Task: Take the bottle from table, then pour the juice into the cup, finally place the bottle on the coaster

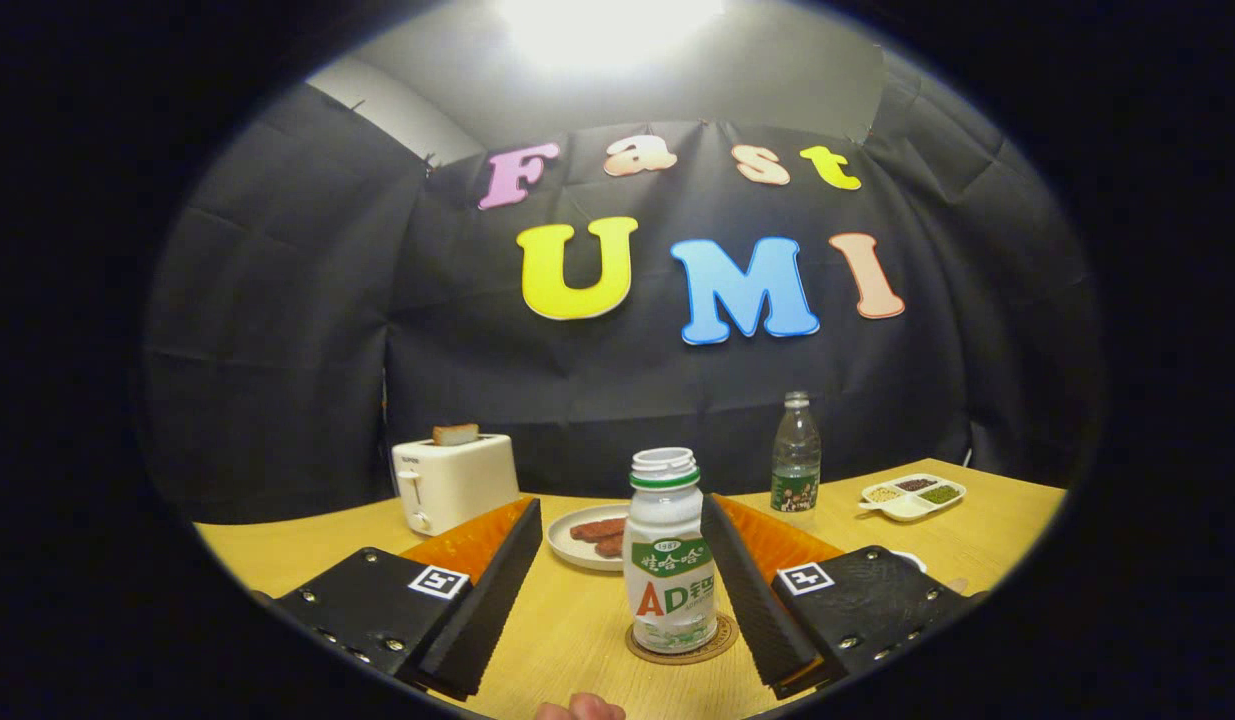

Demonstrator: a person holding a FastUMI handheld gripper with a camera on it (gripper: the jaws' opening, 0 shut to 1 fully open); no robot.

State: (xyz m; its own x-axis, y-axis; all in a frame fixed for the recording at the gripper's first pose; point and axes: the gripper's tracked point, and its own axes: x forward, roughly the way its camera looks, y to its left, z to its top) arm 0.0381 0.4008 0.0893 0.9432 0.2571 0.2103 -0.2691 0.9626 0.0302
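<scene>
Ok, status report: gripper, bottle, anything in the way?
Gripper open, fingers either side of bottle. Bottle upright on coaster, uncapped. Plate beyond fingers, not blocking.

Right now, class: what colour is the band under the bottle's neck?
Green, on the bottle; gripper view shows it best.

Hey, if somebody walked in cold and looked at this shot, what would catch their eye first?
First the white bottle, uncapped and upright on a round coaster, standing between the open gripper fingers, close to the right one. Next, the white toaster with a slice of toast sticking up, beyond the left finger. Farther back stand a clear water bottle and a divided snack dish.
</scene>
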